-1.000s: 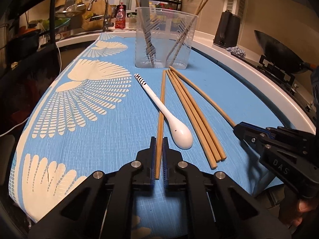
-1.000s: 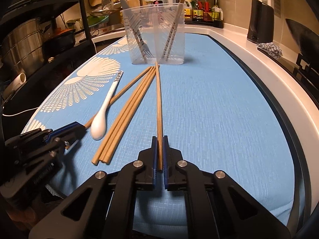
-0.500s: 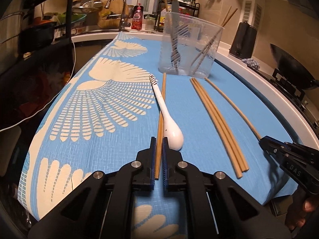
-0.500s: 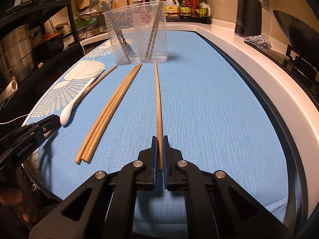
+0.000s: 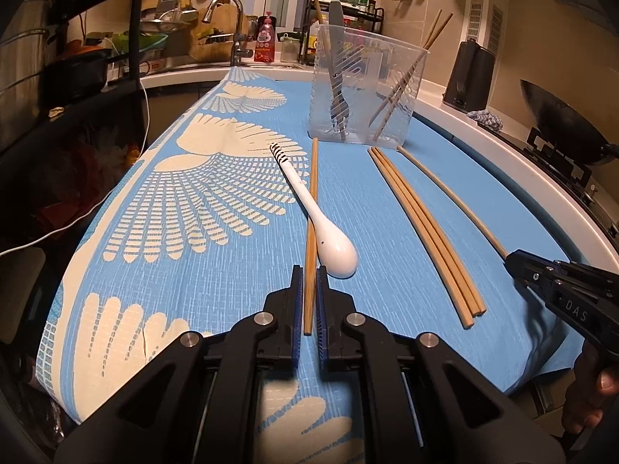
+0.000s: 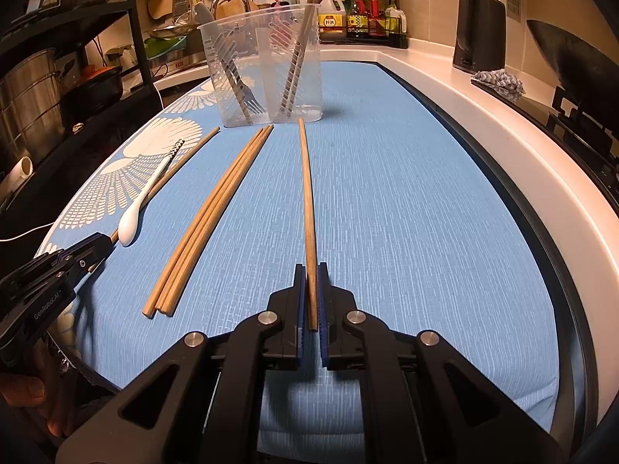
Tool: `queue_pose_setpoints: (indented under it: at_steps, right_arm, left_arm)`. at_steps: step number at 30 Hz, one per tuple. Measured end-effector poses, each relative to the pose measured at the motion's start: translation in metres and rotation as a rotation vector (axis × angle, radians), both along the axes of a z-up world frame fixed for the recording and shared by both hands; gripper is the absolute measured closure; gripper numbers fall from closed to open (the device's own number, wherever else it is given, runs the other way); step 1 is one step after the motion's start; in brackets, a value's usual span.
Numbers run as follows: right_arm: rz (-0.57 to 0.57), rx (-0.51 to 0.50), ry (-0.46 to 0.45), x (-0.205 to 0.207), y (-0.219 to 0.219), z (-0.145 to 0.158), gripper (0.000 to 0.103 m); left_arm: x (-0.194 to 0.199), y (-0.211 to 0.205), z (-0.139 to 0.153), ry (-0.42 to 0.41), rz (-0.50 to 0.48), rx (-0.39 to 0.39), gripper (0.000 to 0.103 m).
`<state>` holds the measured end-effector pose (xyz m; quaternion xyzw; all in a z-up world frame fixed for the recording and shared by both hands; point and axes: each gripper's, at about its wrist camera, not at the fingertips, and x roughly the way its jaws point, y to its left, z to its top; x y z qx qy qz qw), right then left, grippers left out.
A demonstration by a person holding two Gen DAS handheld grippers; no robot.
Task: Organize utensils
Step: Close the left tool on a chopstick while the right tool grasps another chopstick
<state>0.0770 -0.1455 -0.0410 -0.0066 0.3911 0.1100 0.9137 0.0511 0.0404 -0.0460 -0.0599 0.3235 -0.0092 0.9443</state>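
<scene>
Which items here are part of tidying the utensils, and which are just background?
Job: clear holder, white spoon, three loose chopsticks, chopstick in left gripper, chopstick in right gripper.
Background: kettle, wok, faucet, sauce bottles.

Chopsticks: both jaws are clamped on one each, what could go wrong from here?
1. The left gripper grips its chopstick at the very end; it may pivot or slip when lifted.
2. The white spoon lies across that chopstick and could get dragged.
3. The right gripper chopstick points at the clear holder; pushing could tip it.
</scene>
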Motion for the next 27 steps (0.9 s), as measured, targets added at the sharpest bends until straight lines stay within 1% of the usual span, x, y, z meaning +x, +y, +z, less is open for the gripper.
queue_pose_setpoints:
  at_steps: [11, 19, 22, 27]
  right_arm:
    - [0.000, 0.002, -0.010, -0.0015, 0.0000, -0.0010, 0.096]
    - [-0.001, -0.002, -0.013, -0.0006, 0.0010, -0.0003, 0.096]
    - [0.001, -0.003, -0.011, -0.0002, 0.0006, -0.0001, 0.097]
    - [-0.009, 0.012, -0.004, 0.0011, -0.0018, 0.0011, 0.098]
  left_arm:
    - [-0.0039, -0.0030, -0.0016, -0.034, 0.011, 0.023, 0.096]
    - [-0.0046, -0.0027, -0.0023, -0.044, 0.006, 0.031, 0.097]
    - [-0.0043, -0.0030, -0.0021, -0.046, 0.004, 0.032, 0.097]
    - [-0.0024, -0.0027, -0.0003, -0.043, -0.008, 0.029, 0.098]
